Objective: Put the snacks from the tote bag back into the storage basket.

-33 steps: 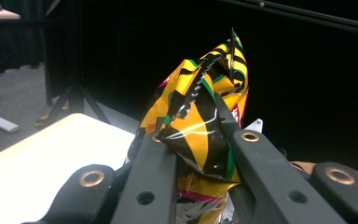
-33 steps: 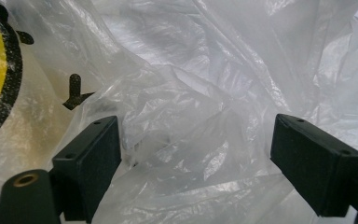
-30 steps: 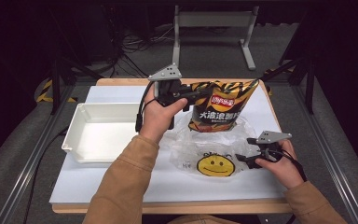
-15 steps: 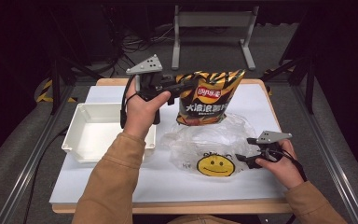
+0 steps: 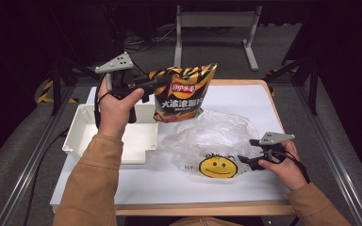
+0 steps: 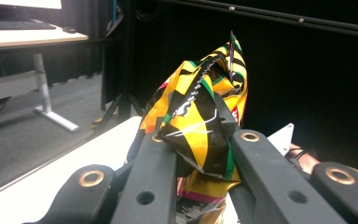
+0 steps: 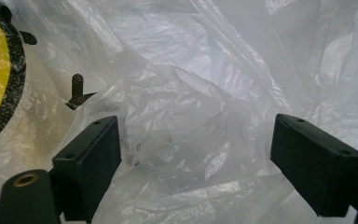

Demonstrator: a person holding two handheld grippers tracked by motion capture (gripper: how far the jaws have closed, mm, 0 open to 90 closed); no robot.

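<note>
Lifted up and toward nine o'clock since a second ago, the chip bag (image 5: 184, 92) hangs off the bench (image 5: 245, 96), pinched in the left tongs (image 5: 158, 84), while the right tongs (image 7: 196, 154) gape open around the plastic bag (image 5: 217, 136).

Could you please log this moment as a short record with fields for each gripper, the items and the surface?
left gripper: shut on the chip bag, holding it up in the air by one edge
right gripper: open, jaws apart at the plastic bag
plastic bag: clear, crumpled, yellow smiley print, lying on the table
white tray: on the table below the left hand
chip bag position: above the tray's right edge and the plastic bag
</note>
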